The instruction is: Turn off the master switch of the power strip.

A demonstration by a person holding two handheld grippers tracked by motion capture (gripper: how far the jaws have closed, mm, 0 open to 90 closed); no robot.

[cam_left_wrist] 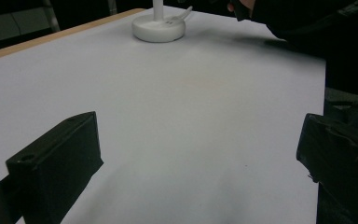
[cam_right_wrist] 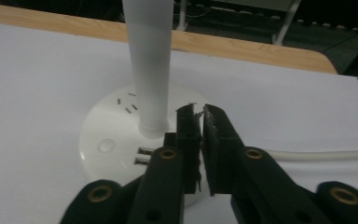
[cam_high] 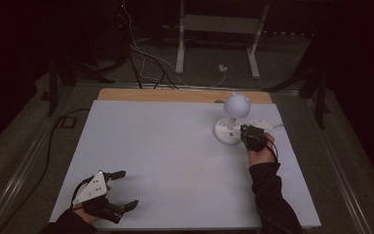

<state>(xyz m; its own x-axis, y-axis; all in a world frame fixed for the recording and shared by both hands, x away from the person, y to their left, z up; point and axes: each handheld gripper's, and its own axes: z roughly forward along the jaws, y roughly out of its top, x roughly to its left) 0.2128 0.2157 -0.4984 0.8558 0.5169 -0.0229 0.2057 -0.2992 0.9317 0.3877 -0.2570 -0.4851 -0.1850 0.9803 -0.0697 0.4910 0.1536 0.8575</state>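
Observation:
A white desk lamp stands at the table's back right, with a round base (cam_high: 225,131), a straight stem (cam_right_wrist: 149,60) and a globe head (cam_high: 236,105). My right gripper (cam_high: 246,132) sits just to the right of the base, its tips over the base rim (cam_right_wrist: 107,135) beside the stem. Its jaws (cam_right_wrist: 200,116) are all but shut, with a thin slit between them and nothing in it. My left gripper (cam_high: 126,189) rests near the front left corner, open wide with nothing between its fingers (cam_left_wrist: 70,140). The lamp base (cam_left_wrist: 158,29) lies far ahead of it.
A white cable (cam_right_wrist: 317,155) runs from the lamp base to a small white part (cam_high: 263,124) behind my right hand. The white table sheet (cam_high: 175,146) has a wooden strip (cam_high: 175,95) along its far edge. Cables (cam_high: 146,63) and a stand's legs lie on the floor beyond.

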